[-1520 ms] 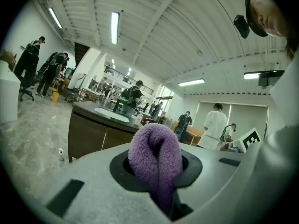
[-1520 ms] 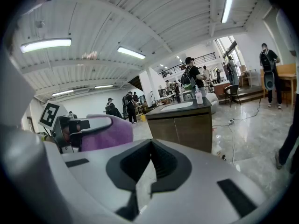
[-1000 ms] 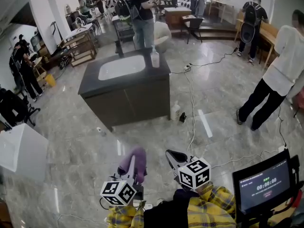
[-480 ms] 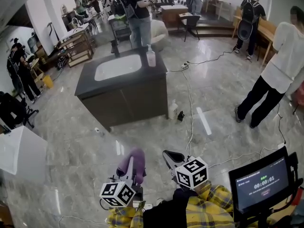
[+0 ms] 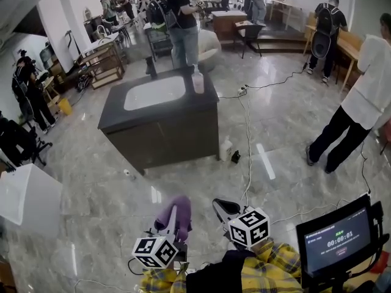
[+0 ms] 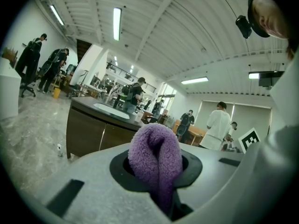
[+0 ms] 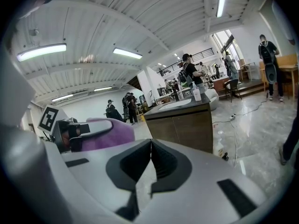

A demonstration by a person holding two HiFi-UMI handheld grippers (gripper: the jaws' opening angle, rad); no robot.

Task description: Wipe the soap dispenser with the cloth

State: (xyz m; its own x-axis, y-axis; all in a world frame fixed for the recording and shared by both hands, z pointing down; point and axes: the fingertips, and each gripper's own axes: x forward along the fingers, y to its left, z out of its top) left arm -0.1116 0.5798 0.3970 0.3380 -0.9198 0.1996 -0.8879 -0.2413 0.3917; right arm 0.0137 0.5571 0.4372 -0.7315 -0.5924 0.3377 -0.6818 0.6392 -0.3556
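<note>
Soap dispenser [image 5: 198, 81] sits upper-middle of the head view near the right edge of the counter [image 5: 122, 119], well away from me, left gripper [image 5: 175, 214] is clamped on the cloth [image 6: 155, 153], right gripper [image 7: 150, 164] is pinched together w/ nothing in it, so imo a one-handed wipe could shove it off.

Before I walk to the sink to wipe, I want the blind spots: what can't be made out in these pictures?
Soap dispenser, head view: too small to show its pump or any dirt.
Cloth, left gripper view: its pinched end is hidden inside the left tool.
Bottle on the floor, head view: label too small to read.
Screen, head view: small print unreadable.
</note>
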